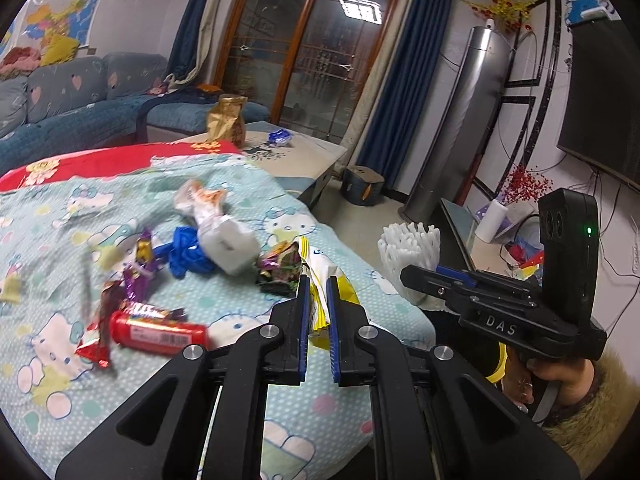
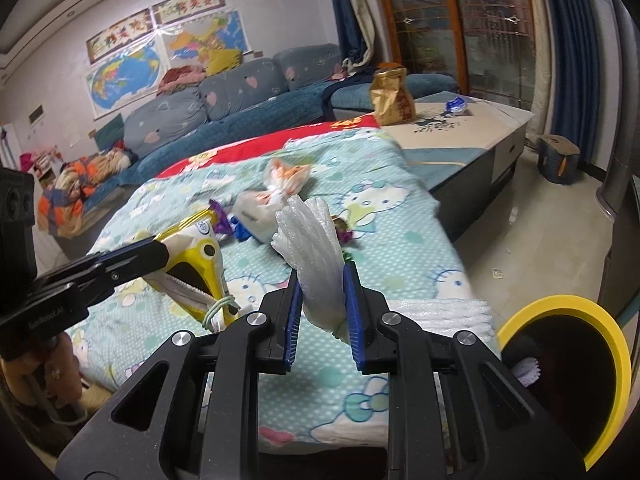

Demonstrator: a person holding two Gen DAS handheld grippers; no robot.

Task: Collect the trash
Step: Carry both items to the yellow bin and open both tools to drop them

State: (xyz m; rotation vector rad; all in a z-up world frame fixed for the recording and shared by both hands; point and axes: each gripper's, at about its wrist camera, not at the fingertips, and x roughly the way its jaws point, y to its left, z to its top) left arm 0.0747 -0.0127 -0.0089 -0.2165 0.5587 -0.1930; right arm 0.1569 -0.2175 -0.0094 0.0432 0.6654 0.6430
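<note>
Both tools are loaded, so the carrying step is in hand. The left hand-held gripper [image 1: 318, 280] is clamped on a yellow-and-white snack bag [image 2: 196, 256], lifted above the bed's near edge. The right hand-held gripper [image 2: 322, 276] is clamped on a white foam fruit net [image 2: 310, 248]. The yellow-rimmed trash bin [image 2: 616, 364] stands just off the bed's near right corner, with something white already inside. Next, I judge, the net swings over the rim and drops; the red tube [image 1: 160, 330], blue wrapper [image 1: 186, 252] and candy wrappers [image 1: 280, 266] lie mid-bed.
</note>
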